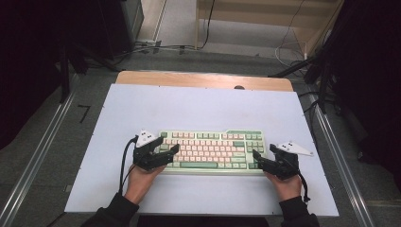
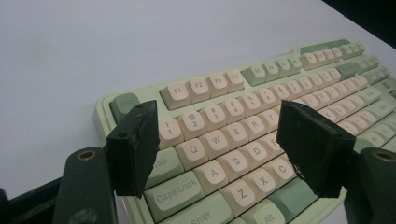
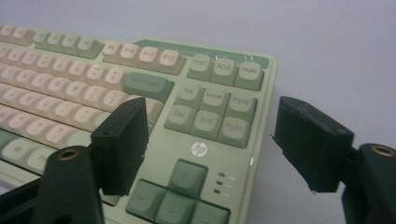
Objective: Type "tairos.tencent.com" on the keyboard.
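Observation:
A pale green keyboard [image 1: 213, 151] with cream and green keys lies flat on the white mat [image 1: 203, 109], near its front edge. My left gripper [image 1: 166, 150] is at the keyboard's left end and stands open. In the left gripper view its fingers [image 2: 133, 149] hang wide apart over the letter keys of the keyboard [image 2: 261, 100], with nothing between them. My right gripper [image 1: 263, 157] is at the right end, also open. In the right gripper view one finger [image 3: 122, 144] is over the keyboard [image 3: 205, 112], and the other is past its right edge, over the mat.
The white mat covers a wooden table [image 1: 203, 79] whose far edge shows. Metal rails [image 1: 38, 156] run along both sides on a grey floor. Cables [image 1: 156, 47] and a wooden frame [image 1: 265, 19] lie beyond the table. Dark stands flank it.

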### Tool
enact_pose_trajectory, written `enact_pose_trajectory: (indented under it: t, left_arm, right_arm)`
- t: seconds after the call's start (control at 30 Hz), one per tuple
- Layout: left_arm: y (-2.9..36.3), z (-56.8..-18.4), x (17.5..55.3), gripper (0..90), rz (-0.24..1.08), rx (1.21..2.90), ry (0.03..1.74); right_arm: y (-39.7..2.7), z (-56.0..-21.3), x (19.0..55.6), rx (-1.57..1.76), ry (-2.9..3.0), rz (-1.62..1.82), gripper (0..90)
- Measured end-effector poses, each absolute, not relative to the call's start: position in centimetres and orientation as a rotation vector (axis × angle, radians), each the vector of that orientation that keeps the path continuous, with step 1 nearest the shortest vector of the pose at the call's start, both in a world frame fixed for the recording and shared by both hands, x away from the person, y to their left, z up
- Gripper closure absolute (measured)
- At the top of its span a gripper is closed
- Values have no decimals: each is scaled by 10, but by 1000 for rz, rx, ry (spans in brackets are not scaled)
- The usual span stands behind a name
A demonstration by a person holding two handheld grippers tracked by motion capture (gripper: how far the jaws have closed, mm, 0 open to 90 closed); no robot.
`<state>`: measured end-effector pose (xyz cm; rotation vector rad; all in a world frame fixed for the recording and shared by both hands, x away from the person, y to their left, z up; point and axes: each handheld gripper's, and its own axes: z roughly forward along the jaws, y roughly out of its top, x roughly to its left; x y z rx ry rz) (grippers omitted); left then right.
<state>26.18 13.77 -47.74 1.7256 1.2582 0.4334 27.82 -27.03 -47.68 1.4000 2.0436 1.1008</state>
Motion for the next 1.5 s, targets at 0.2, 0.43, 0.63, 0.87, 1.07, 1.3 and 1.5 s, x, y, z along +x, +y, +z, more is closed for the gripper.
enact_pose_trajectory:
  t: [0.2,0.43,0.63,0.87,1.07,1.3,1.5]
  left_arm:
    - [138,-479,262,302,447,1725,1267]
    - [138,-479,263,318,457,1726,1274]
    - [137,-480,263,319,460,1736,1270]
    - [136,-481,264,316,462,1748,1266]
    - [135,-481,264,312,458,1754,1262]
    - [135,-482,264,312,455,1755,1263]
    - [135,-482,264,312,454,1756,1262]
  right_arm:
    - [-249,-471,286,1373,2086,1128,316]
    - [-228,-467,291,1360,2096,1142,428]
    - [-208,-466,296,1315,2143,1171,658]
    - [-175,-465,301,1239,2217,1208,873]
    - [-143,-472,303,1175,2317,1189,873]
    - [-131,-481,310,1201,2365,1120,873]
    - [-128,-484,310,1207,2383,1096,872]
